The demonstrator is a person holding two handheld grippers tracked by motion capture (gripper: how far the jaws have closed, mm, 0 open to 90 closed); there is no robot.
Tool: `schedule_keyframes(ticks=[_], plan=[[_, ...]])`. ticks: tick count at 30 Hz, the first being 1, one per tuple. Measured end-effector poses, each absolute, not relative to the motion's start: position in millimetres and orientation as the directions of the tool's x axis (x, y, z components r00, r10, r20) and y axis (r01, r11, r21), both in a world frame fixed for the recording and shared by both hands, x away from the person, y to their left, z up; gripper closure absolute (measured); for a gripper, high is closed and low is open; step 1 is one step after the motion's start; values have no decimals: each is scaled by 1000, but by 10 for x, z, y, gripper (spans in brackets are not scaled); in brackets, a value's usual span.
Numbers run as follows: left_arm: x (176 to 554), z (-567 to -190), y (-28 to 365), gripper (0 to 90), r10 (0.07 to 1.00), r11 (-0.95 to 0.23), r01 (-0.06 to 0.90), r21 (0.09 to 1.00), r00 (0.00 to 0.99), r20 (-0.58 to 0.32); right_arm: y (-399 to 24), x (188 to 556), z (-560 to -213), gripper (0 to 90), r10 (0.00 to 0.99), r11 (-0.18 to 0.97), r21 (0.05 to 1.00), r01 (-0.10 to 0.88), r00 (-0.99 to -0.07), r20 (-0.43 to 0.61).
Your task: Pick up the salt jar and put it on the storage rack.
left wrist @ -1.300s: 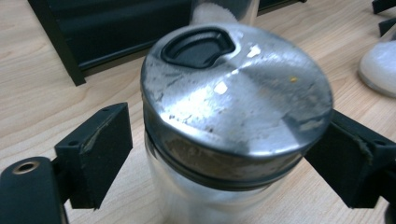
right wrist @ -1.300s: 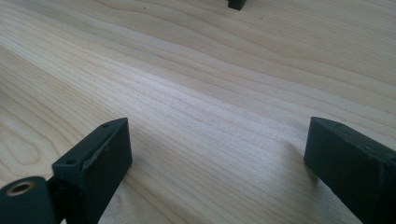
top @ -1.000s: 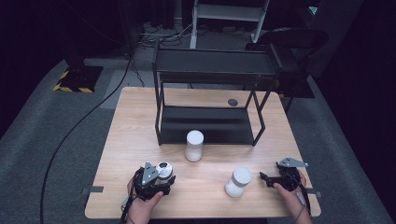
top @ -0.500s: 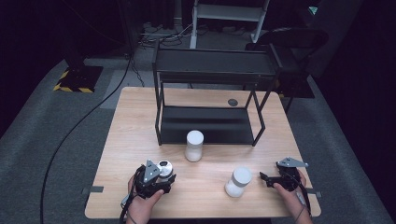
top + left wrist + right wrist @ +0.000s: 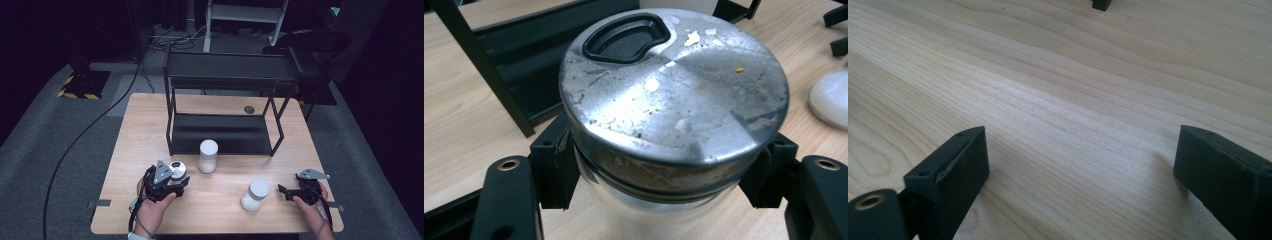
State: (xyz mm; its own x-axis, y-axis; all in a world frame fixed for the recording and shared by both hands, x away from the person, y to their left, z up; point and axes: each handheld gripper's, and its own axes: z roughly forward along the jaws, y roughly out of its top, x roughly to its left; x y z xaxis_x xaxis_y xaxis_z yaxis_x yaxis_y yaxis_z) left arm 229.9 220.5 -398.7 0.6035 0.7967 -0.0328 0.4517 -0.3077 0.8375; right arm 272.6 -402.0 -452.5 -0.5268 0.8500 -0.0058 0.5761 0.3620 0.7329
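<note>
metal-lidded jar sits clamped between the jaws of the left gripper, near the front left of the table, just in front of the black shelf rack. in the left gripper view the two black pads press on the clear body right under the worn silver lid, one on each side, and the jaws have just finished closing onto it, with the jar between them. the high view shows the same lid poking out ahead of the person's left hand

the right gripper rests at the front right with its jaws wide apart and nothing between them, bare wood under them in the right gripper view. two white-capped jars stand free: one just beside the rack's lower shelf, the other between the two hands and closer to the right one

risks, as i judge them: the grip is high on the jar, close under the lid rim, on smooth clear wall, so a quick lift or tilt could let the body slip down or swing. the nearest white jar stands close by, so a careless sweep toward the rack might knock it over. the rack's front post and lower shelf edge are also close, and a jar carried too low could clip them
</note>
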Motion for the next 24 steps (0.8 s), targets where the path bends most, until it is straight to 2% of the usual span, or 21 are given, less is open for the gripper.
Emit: schedule_keyframes(ticks=[24], plan=[[2684, -3574, 2102, 303, 789, -327, 421, 846, 614, 0, -4021, 2726, -4526, 74, 850, 362, 733, 576, -527, -6]])
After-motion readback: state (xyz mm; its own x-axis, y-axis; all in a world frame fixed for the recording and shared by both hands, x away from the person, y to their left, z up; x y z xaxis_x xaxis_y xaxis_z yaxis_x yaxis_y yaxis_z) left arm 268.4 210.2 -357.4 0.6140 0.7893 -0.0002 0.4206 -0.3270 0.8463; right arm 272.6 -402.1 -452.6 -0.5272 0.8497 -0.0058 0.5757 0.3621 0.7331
